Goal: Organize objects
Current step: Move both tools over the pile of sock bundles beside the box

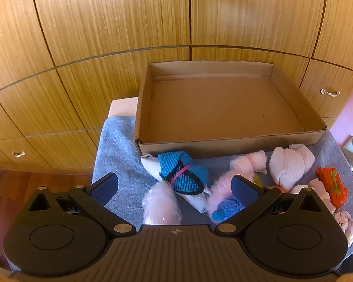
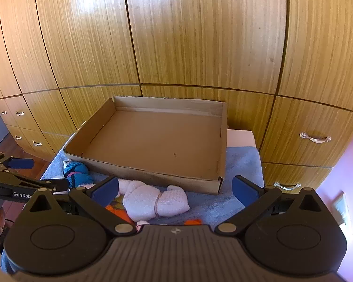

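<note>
A big wall of wooden cupboard doors (image 1: 106,35) with small metal handles (image 1: 330,92) stands behind everything. A blue towel (image 1: 120,145) covers the bench, and a bit of the pale bench top (image 1: 123,107) peeks out at the far left corner. To the right there is a pink wall (image 2: 343,176).

An open cardboard box (image 1: 223,144) sits on the far part of the towel, close to the cupboards. Its low front wall stands between the soft things and the inside of the box.

The soft things are little rolled-up socks, lying on the towel just in front of the box. A blue knitted bundle (image 1: 183,172) with a pink thread around it lies on a white sock, touching the box's front wall. Next to it, closer to the camera, is a pale pink roll (image 1: 161,205). A fluffy pink roll (image 1: 247,164) has a small blue knitted ball (image 1: 226,208) at its near end. Further right is a big pale pink bundle (image 1: 290,164), and past that an orange bundle (image 1: 333,186) with a green bit on it.

The left hand-held gripper (image 1: 174,188) hangs above the blue bundle and the pale pink roll, its jaws spread wide and holding nothing. The right hand-held gripper (image 2: 175,189) hangs above the big pale pink bundle, also spread wide and holding nothing.
</note>
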`<state>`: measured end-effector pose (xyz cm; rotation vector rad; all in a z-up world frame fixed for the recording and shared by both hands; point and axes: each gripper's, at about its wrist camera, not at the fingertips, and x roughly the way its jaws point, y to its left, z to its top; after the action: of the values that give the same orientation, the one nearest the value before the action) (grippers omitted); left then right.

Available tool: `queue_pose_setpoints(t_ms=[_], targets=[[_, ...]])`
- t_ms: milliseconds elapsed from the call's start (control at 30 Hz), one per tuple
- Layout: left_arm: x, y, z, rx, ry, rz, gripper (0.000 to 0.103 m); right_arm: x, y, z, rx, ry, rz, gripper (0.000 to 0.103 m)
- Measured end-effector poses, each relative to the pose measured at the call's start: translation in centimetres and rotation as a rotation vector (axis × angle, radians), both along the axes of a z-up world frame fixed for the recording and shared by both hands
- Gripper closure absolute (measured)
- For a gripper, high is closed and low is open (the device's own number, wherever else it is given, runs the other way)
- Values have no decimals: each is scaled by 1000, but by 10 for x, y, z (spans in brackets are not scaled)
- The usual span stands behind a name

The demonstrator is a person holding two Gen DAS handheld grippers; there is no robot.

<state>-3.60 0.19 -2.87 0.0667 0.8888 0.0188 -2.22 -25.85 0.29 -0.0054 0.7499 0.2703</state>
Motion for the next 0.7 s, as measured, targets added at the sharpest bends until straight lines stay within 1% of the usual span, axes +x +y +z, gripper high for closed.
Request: queue_pose_setpoints(t_ms=[167,267,333,500,567,700], targets=[[-8,1,-4,-9,6,6,1,-10,-8,0,-2,-10,-4,1],[-18,3,-7,-1,-9,6,1,-24,-19,1,9,-41,-3,1],[-23,4,-12,3,-1,12,1,-34,-28,-2,15,-56,6,1],[-20,2,-23,-6,34,16,1,-47,-34,-15,2,-35,15,1],[-20,0,-24,-8,38,12,1,-48,-34,-18,-7,-34,15,1],[-24,-4,-26,0,43,3,1,-46,-35,-20,10,-23,12,1]])
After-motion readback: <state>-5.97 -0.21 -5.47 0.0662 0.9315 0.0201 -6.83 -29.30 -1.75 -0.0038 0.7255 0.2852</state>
